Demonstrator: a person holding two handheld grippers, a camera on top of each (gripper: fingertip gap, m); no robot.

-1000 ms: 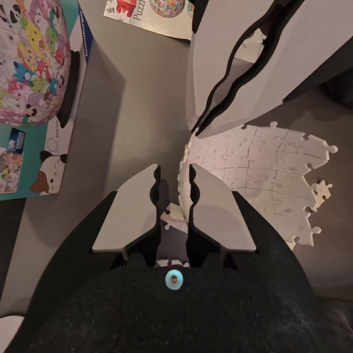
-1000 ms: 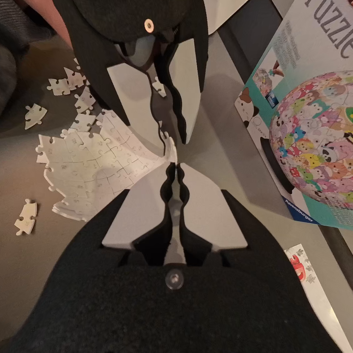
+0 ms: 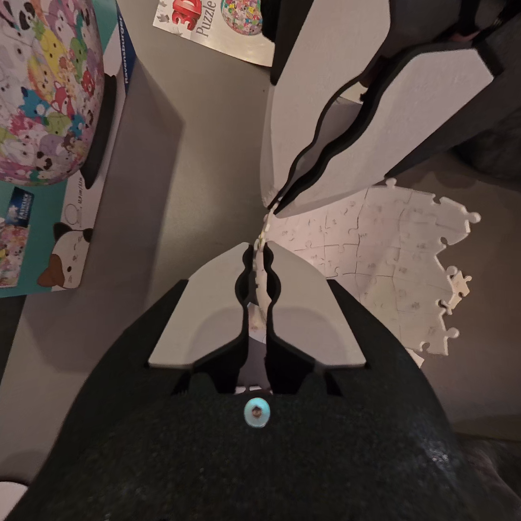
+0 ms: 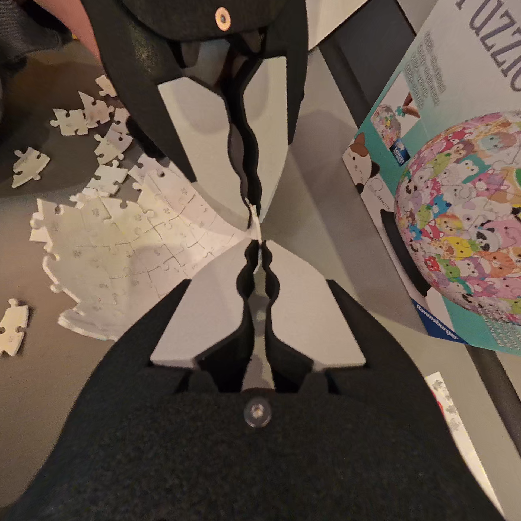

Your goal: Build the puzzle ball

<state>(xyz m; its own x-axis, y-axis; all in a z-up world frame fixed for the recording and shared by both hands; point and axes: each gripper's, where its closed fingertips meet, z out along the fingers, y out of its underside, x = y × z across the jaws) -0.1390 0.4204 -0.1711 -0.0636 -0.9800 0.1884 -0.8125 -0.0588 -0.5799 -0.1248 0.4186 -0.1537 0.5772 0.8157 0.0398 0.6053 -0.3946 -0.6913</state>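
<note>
Curved puzzle shell (image 3: 380,262), white inner side showing, held on edge above the grey table (image 3: 197,169). Left gripper (image 3: 260,248) pinches its rim; right gripper (image 4: 258,245) apparently pinches the same rim opposite. Loose pieces (image 4: 84,118) lie beyond; puzzle box (image 4: 451,214) stands beside.

A teal puzzle box (image 4: 439,158) lies on the grey tabletop (image 3: 197,169). Its lid shows a picture of a colourful ball on a black stand, and one edge is dark blue. Near it, a printed leaflet (image 3: 217,31) lies flat on the tabletop, apart from the box.
</note>
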